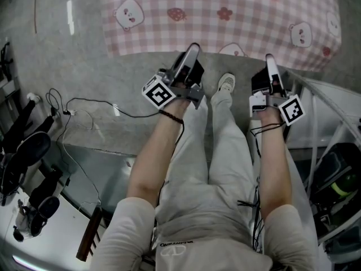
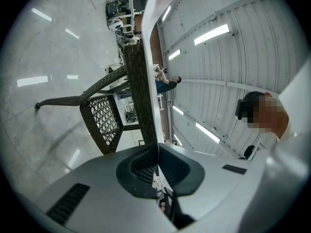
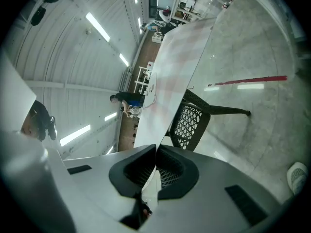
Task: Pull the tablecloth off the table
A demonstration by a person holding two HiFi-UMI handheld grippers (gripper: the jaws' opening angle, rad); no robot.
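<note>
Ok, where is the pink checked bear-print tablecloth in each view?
Head view: pink checked tablecloth across the top.
Left gripper view: edge-on pale strip from top centre into the left hand-held gripper's shut jaws.
Right gripper view: pale slanted sheet into the right hand-held gripper's shut jaws.
Shared landmark: dark woven wicker furniture, both gripper views only.

a workshop hall: arched metal roof, polished concrete floor.

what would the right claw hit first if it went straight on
The right claw is shut on the tablecloth edge; going straight on, it would probably meet the woven table beneath, though depth is unclear.
</note>
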